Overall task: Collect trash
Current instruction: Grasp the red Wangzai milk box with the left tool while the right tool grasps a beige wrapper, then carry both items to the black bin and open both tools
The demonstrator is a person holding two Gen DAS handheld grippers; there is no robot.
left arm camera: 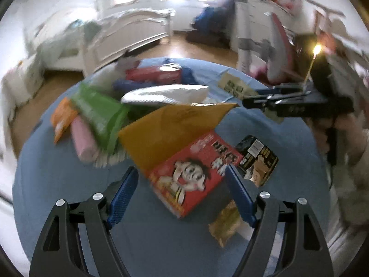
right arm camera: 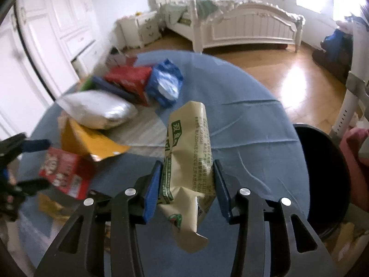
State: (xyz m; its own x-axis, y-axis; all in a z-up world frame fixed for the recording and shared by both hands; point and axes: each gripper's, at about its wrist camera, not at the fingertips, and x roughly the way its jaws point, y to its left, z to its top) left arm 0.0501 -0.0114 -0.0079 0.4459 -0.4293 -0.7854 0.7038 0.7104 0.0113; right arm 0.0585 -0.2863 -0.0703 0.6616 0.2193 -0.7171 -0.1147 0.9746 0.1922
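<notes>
right gripper [right arm camera: 187, 190] clamped on cream wrapper [right arm camera: 188, 161], long axis running forward between jaws | black bin [right arm camera: 322, 184] at right edge, just beside table [right arm camera: 253, 127] | left gripper [left arm camera: 182, 196] jaws apart over red box [left arm camera: 191, 180], lower centre

blue tablecloth [right arm camera: 242, 120], red cartoon-print box [left arm camera: 193, 173], cream green-lettered wrapper [right arm camera: 189, 152]
</notes>
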